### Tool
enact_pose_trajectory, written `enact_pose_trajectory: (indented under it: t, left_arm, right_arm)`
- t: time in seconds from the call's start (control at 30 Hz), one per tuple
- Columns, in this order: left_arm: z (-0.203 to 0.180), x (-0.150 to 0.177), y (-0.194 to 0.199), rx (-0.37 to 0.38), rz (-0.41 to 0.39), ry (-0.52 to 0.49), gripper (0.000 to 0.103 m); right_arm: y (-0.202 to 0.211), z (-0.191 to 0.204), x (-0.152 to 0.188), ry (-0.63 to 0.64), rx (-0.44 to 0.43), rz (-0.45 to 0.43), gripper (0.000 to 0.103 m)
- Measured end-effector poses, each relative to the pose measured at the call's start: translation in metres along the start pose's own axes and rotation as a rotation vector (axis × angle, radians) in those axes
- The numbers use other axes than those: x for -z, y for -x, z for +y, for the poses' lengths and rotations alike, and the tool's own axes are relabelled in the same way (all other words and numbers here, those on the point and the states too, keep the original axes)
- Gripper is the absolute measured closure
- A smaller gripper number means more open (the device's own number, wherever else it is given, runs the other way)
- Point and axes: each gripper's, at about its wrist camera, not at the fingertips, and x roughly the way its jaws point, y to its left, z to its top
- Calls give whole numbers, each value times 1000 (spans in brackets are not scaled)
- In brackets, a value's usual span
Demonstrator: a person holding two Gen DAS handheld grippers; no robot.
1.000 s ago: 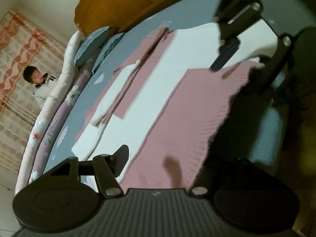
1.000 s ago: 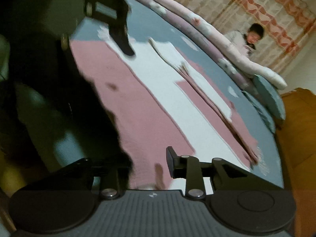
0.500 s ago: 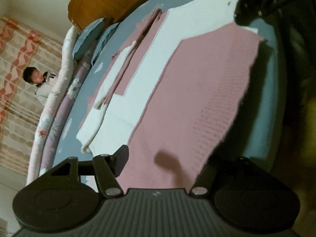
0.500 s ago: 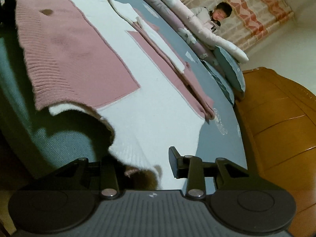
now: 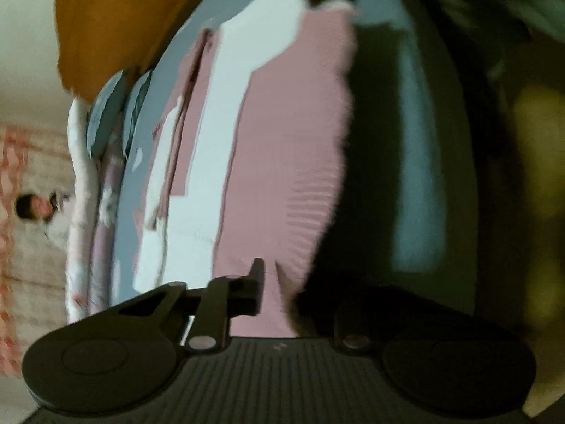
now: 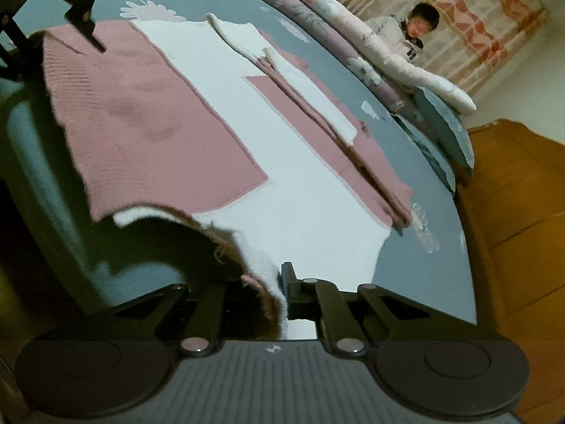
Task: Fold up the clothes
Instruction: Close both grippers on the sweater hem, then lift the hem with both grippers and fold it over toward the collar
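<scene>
Pink-and-white sweater (image 6: pixel 219 162) lies spread flat on the blue bed (image 6: pixel 416 282). Left hand-held gripper (image 5: pixel 270 293): jaws have just been closing, now pinched on the sweater's pink ribbed hem; view blurred. Right hand-held gripper (image 6: pixel 279 293): jaws have just been closing, now clamped on the sweater's white corner, which is lifted and curled off the bed. Far edge: rolled floral quilt (image 6: pixel 353 35), a person (image 6: pixel 406 35) behind it, wooden headboard (image 6: pixel 522 183) at right.

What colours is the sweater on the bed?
The sweater has pink and white blocks, clearest in the right wrist view.
</scene>
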Motion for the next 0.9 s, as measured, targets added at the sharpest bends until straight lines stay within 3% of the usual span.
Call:
enact_pose_trajectory:
  t: [0.13,0.3,0.67,0.9]
  left_arm:
    - [12,-1,0,-27,-11,8,95]
    - [30,-1,0,-52,-24,66,95]
    - [54,-5,-6,-103,-25,96,95]
    - [88,-8,-27,-147,-28,137,95]
  right_arm:
    - [6,-7,-4,16,-1,-10,94]
    - [7,-13,-12,35,13,-30,96]
    - [-4,-36,-30,39,53,-68,96]
    - [-21,-51,-41,45,76,-82,96]
